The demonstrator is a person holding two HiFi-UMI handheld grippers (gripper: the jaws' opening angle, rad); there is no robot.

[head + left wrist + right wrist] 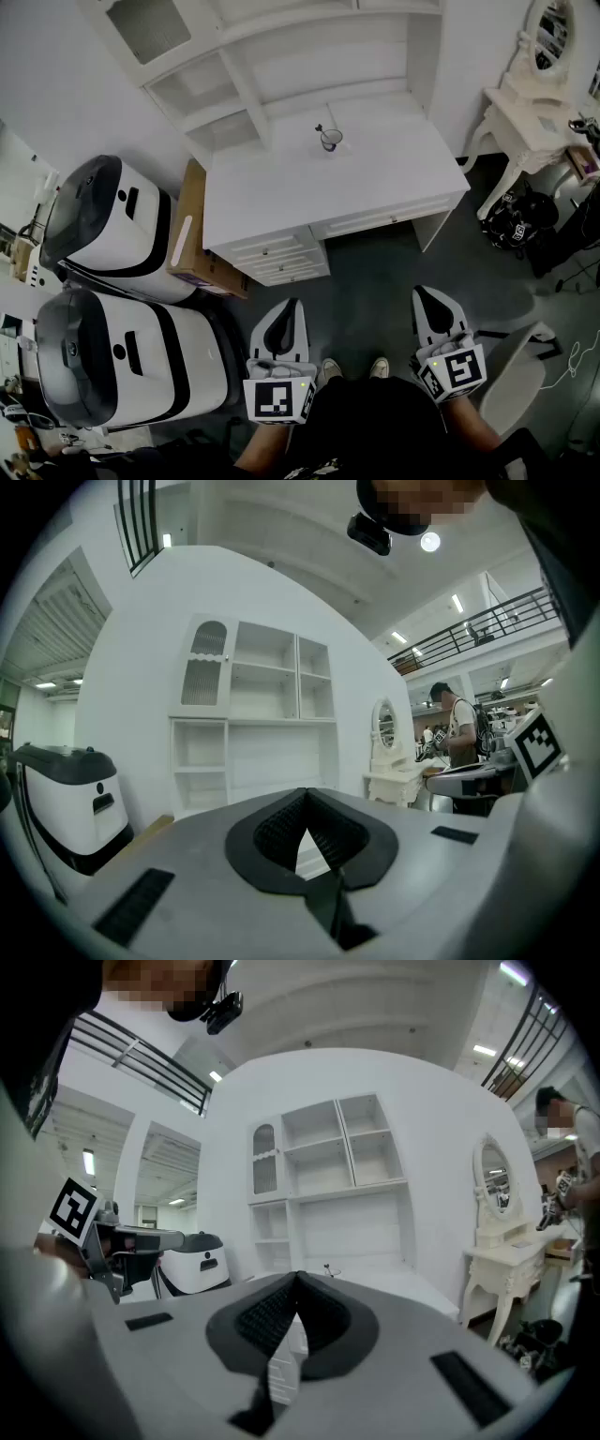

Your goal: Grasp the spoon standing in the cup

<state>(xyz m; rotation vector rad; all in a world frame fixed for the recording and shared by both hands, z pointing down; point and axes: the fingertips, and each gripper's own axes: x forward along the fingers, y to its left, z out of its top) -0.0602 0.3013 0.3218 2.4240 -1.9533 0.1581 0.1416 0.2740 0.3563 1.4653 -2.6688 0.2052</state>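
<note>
**White desk ahead, both claws shut on nothing**

Dark grey floor fills the middle of the head view, with white walls behind. Largest of the furniture is a white desk with drawers under its front edge and a white shelf unit of open compartments rising from its back. Left of the desk stand two big white-and-black machines, one nearer the person. A brown cardboard box sits wedged between the farther machine and the desk's side. At the right stands a white vanity table with an oval mirror.

Near the back of the desk top, just in front of the shelf unit, stands a small cup. In it is the spoon, its dark handle rising out of the rim and leaning to the left.

Both claws hang low over the floor near the person's shoes, well apart from the desk and the cup. On the left gripper the jaws are pressed together at the tips, with nothing between the ribbed black pads. The right gripper looks the same in its own view: tips meeting and nothing held between the pads.
</note>
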